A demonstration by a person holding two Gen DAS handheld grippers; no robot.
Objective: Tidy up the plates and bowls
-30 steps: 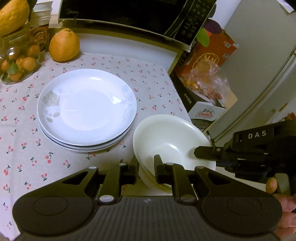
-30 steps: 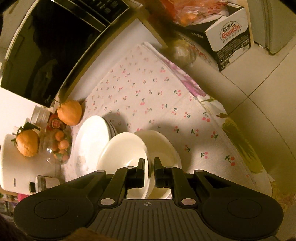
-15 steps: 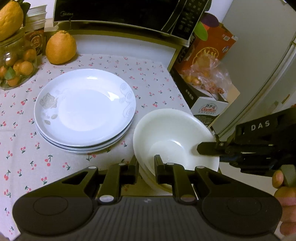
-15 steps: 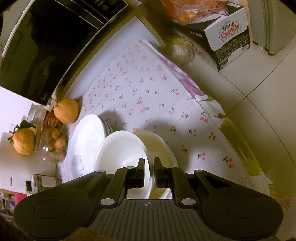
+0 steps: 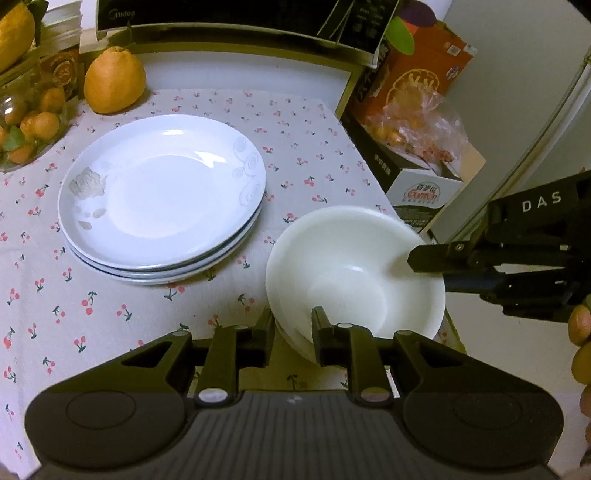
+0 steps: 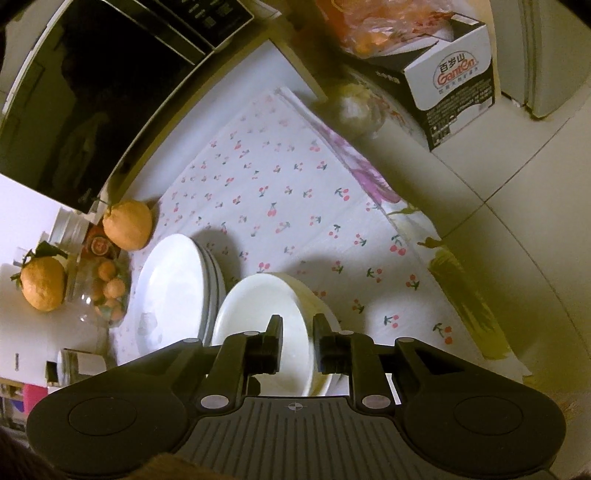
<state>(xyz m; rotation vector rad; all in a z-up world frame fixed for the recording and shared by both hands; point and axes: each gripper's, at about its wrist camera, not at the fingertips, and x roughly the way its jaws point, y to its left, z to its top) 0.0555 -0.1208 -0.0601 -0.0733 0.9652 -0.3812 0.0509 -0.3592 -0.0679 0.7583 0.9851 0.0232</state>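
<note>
A white bowl point(image 5: 351, 269) sits on top of other white bowls point(image 5: 295, 339) near the right edge of the cherry-print tablecloth. My left gripper point(image 5: 293, 325) is shut on the near rim of the bowl stack. My right gripper point(image 6: 297, 326) is shut on the top bowl's point(image 6: 258, 314) right rim; it shows in the left wrist view point(image 5: 436, 264) coming in from the right. A stack of three white plates point(image 5: 162, 192) with a grey rose print lies to the left of the bowls, also in the right wrist view point(image 6: 173, 291).
A black microwave point(image 5: 221, 14) stands at the back. An orange point(image 5: 112, 81) and a glass jar of small fruit point(image 5: 26, 122) sit at the back left. A cardboard box with a bag of fruit point(image 5: 410, 122) stands off the table's right edge.
The top bowl has come down level onto the bowls under it. Both grippers have kept hold of the rims and shifted slightly with it.
</note>
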